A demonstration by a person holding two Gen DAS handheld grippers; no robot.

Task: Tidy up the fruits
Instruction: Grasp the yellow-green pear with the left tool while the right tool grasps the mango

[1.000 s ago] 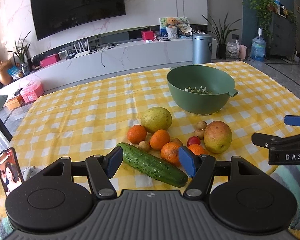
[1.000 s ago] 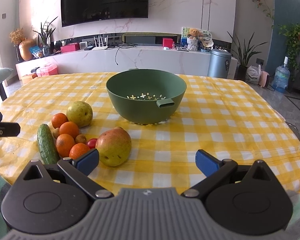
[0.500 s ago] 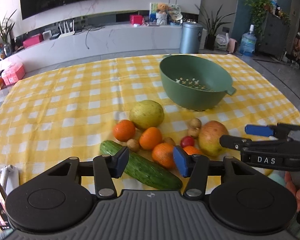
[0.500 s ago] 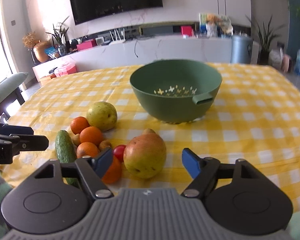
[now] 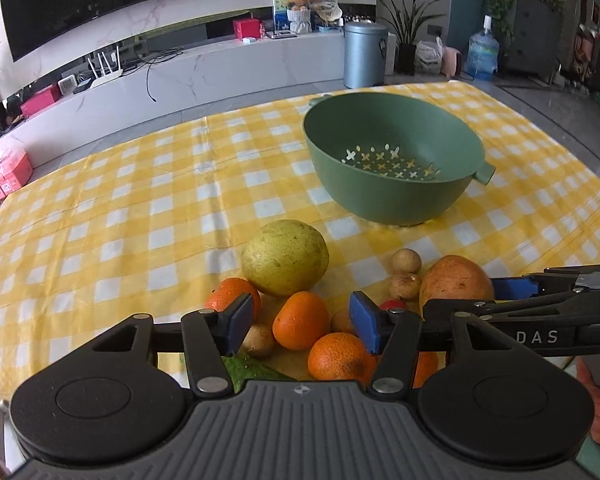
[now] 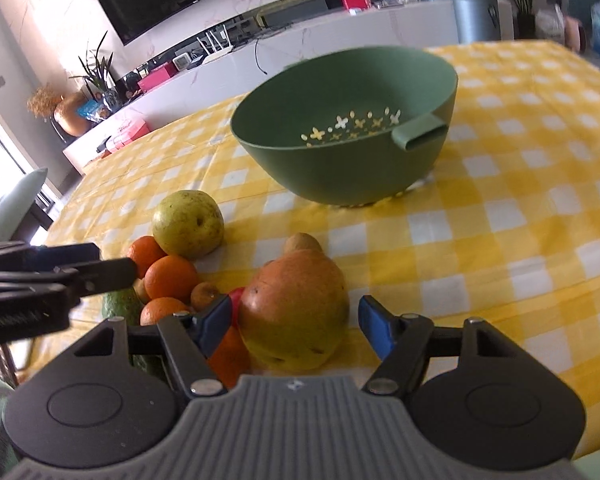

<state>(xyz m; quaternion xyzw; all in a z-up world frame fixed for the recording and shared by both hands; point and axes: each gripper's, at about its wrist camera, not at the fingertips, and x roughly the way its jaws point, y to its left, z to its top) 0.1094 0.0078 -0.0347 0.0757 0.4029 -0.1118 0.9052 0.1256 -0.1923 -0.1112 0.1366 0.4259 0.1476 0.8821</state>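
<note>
A green colander bowl (image 5: 392, 160) stands empty on the yellow checked cloth; it also shows in the right wrist view (image 6: 348, 128). In front of it lies a pile of fruit: a yellow-green pear (image 5: 285, 257), several oranges (image 5: 301, 320), small brown fruits (image 5: 406, 261), a red-orange mango (image 5: 454, 280) and a cucumber (image 5: 248, 368). My left gripper (image 5: 302, 322) is open, low over an orange. My right gripper (image 6: 294, 322) is open with the mango (image 6: 296, 312) between its fingers, which stand apart from it. The right gripper also shows in the left wrist view (image 5: 512, 300).
The table (image 5: 100, 216) is covered by the checked cloth. Behind it stand a white TV bench (image 5: 180, 76), a grey bin (image 5: 366, 54), plants and a water bottle (image 5: 482, 56). A chair (image 6: 16, 204) stands at the table's left.
Both grippers have moved forward and down towards the fruit pile. The right gripper's fingers now flank the mango. The left gripper now hangs over an orange.
</note>
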